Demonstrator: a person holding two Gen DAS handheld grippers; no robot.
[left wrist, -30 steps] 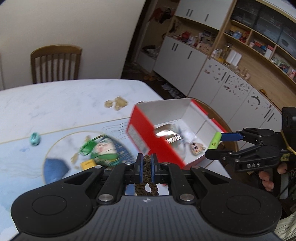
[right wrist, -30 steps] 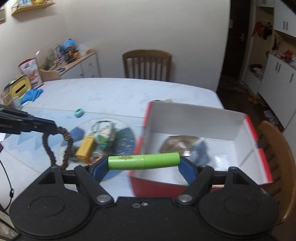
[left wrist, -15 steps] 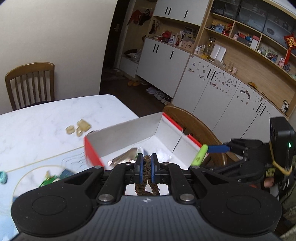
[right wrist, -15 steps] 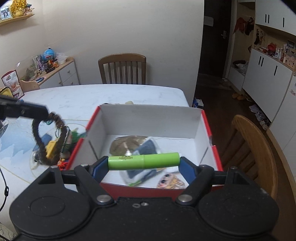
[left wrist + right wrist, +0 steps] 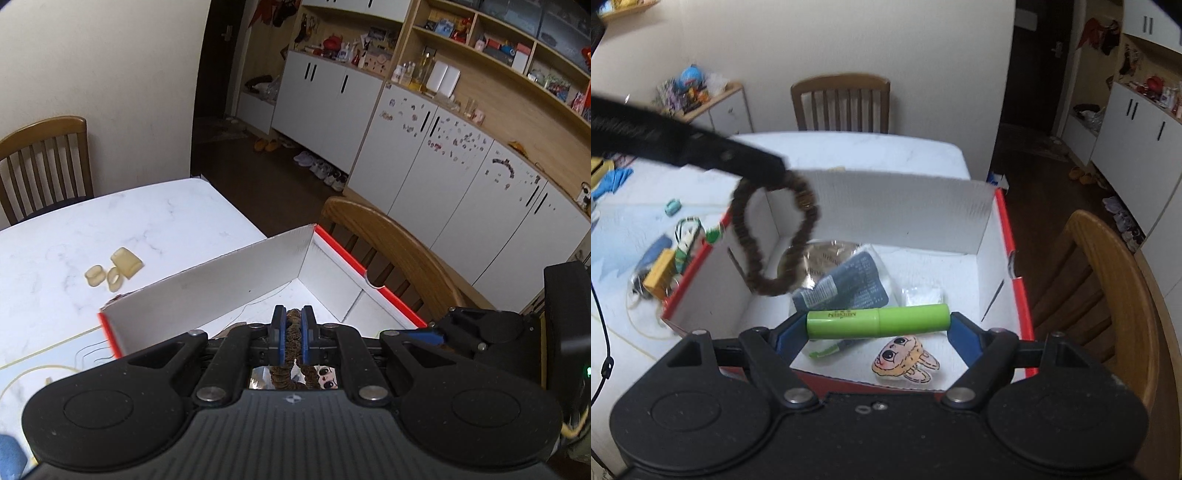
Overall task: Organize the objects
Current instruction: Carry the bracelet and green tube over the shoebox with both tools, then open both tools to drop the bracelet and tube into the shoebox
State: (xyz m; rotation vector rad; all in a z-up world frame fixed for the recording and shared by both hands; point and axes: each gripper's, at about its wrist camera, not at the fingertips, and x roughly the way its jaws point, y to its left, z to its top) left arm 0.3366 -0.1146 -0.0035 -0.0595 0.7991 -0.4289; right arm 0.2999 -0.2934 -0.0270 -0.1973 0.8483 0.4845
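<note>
A red box with white inside walls (image 5: 905,210) stands on the white table; in the left wrist view (image 5: 221,280) its far corner shows. My left gripper (image 5: 292,326) is shut on a brown bead bracelet (image 5: 292,332), which hangs as a loop (image 5: 768,236) over the box's left side in the right wrist view. My right gripper (image 5: 877,325) is shut on a green tube (image 5: 877,318), held crosswise over the box's near part. Inside lie a dark blue packet (image 5: 849,284), a clear bag (image 5: 820,258), a small white packet (image 5: 921,295) and a bunny sticker (image 5: 905,360).
Left of the box lie a yellow block (image 5: 659,273), a green-and-white toy (image 5: 687,236) and a teal bit (image 5: 672,206). Beige pieces (image 5: 114,267) lie beyond the box. A wooden chair (image 5: 1108,288) stands at the right, another (image 5: 842,103) at the table's far end.
Both grippers have moved over the box with their loads. The bracelet has gone from beside the box's left wall to hanging over its inside. The green tube is lower over the box.
</note>
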